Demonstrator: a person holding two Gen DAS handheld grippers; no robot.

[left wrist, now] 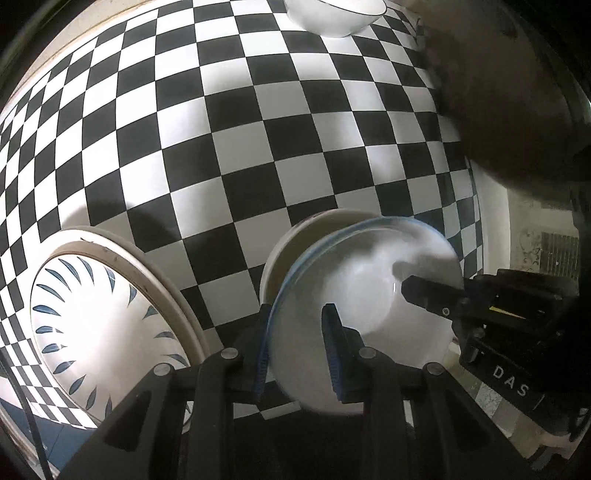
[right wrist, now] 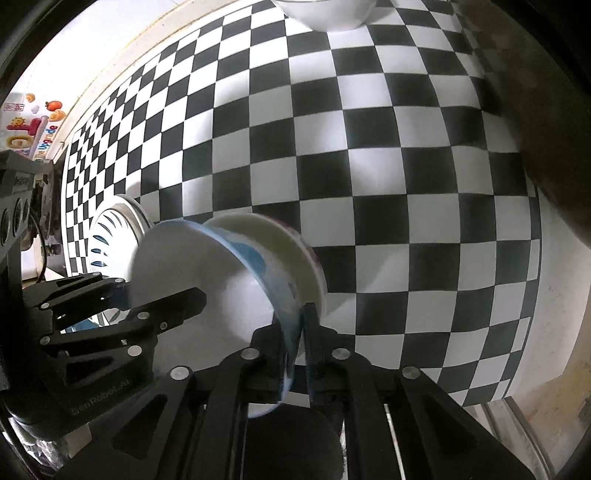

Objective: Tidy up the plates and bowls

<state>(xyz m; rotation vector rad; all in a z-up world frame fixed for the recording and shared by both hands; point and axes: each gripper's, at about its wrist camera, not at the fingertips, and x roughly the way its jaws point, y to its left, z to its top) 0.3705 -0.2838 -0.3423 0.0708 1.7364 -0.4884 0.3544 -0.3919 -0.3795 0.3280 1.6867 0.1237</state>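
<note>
Left wrist view: the upper right is filled by a dark brown blurred mass, unidentifiable, and the bottom edge by the gripper's own black linkage. A white bowl (left wrist: 334, 16) at the far edge of the checkered tablecloth (left wrist: 236, 147) is cut off by the frame top. The blue-rimmed bowl (left wrist: 365, 314), white inside with a thin blue line along the lip, is tilted on edge near the table's near edge; its rim is motion-blurred. The left gripper (left wrist: 295, 350) is clamped on that bowl's rim, one blue-padded finger outside the wall, one inside. Behind it, partly hidden, sits a cream bowl (left wrist: 295, 240), contact between the two not determinable. The right gripper (left wrist: 417, 291) enters from the right, one finger inside the bowl. A patterned plate (left wrist: 99, 325), white with blue leaf strokes and a tan rim, lies toward the near left corner, partly covered by the linkage. Right wrist view: the brown mass again covers the right edge. The right gripper (right wrist: 297, 332) pinches the opposite rim of the blue-rimmed bowl (right wrist: 207, 273), whose outer wall shows blue patches; whether the pads press fully is unclear. The cream bowl (right wrist: 280, 251) stands just behind. The left gripper (right wrist: 162, 299) holds the rim at left. The patterned plate (right wrist: 114, 229) is largely hidden behind the bowl.
</note>
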